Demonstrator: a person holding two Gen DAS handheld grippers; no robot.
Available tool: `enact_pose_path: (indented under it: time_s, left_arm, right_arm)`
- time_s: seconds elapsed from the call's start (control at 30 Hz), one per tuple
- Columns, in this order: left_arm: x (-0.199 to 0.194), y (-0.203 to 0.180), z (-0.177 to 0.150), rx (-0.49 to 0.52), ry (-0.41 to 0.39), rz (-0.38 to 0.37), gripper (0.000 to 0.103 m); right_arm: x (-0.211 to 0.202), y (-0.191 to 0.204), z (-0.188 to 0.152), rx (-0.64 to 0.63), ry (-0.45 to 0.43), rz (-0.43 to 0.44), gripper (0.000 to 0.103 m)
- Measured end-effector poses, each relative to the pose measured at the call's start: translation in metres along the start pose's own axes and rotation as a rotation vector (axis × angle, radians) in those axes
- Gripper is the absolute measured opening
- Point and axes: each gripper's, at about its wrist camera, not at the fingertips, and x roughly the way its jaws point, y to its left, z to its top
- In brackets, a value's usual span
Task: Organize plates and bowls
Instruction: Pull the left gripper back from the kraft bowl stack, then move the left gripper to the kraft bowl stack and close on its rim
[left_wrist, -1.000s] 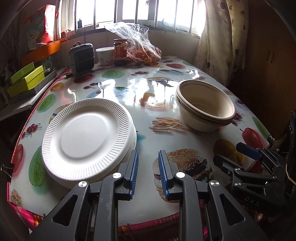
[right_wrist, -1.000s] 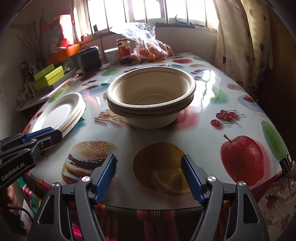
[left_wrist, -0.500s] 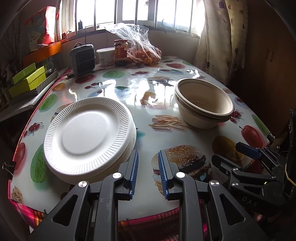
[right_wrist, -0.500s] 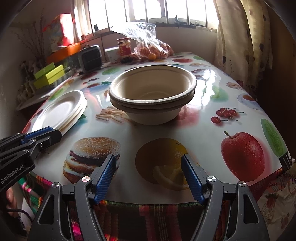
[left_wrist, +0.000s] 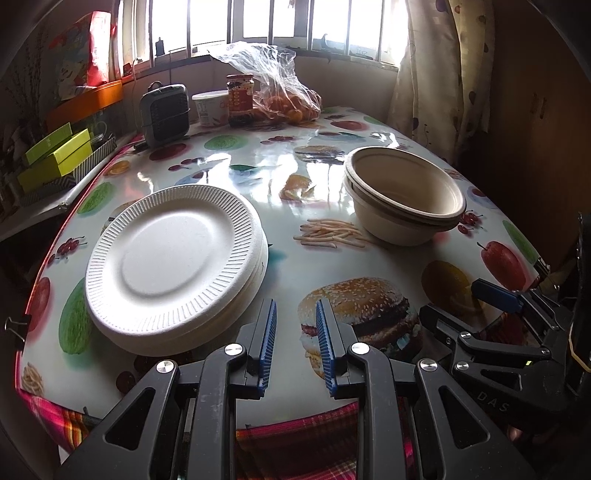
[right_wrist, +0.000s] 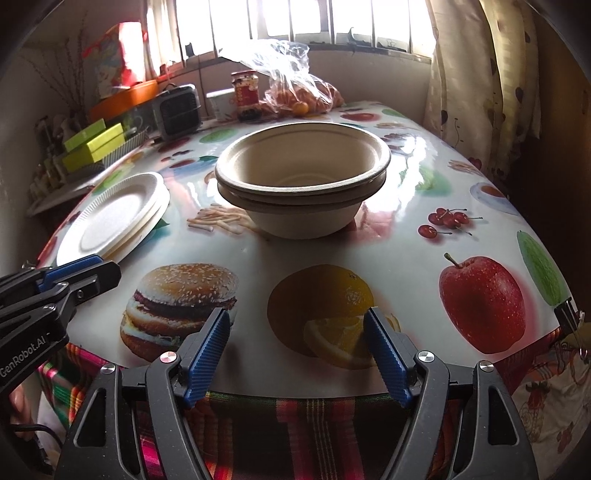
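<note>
A stack of white paper plates (left_wrist: 173, 266) lies on the left of the table, also in the right wrist view (right_wrist: 114, 218). A stack of beige paper bowls (left_wrist: 404, 195) stands on the right, also in the right wrist view (right_wrist: 303, 181). My left gripper (left_wrist: 295, 341) hangs over the table's near edge, just right of the plates, jaws a narrow gap apart and empty. My right gripper (right_wrist: 297, 354) is wide open and empty at the near edge, in front of the bowls. Each gripper shows from the side in the other's view.
The table (left_wrist: 332, 266) wears a glossy fruit-and-burger print cloth. At the far end stand a small grey heater (left_wrist: 164, 110), a white tub (left_wrist: 210, 107), a jar (left_wrist: 240, 94) and a plastic bag of oranges (left_wrist: 280, 92). Green boxes (left_wrist: 55, 155) lie on a shelf at left.
Both grippers have drawn back a little towards the near table edge, so plates and bowls look slightly farther. Jaw openings are unchanged. Plates and bowls have not moved.
</note>
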Motion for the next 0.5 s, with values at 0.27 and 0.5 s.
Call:
enact_pose_path:
  time_s: [0.27, 0.5]
  left_arm:
    - [0.000, 0.001, -0.004, -0.009, 0.014, 0.013, 0.023]
    - [0.002, -0.001, 0.007, -0.023, 0.011, -0.064, 0.023]
  right_arm:
    - [0.001, 0.006, 0.000, -0.018, 0.000, 0.012, 0.077]
    - [-0.006, -0.012, 0.007, 0.043, -0.036, 0.022, 0.077]
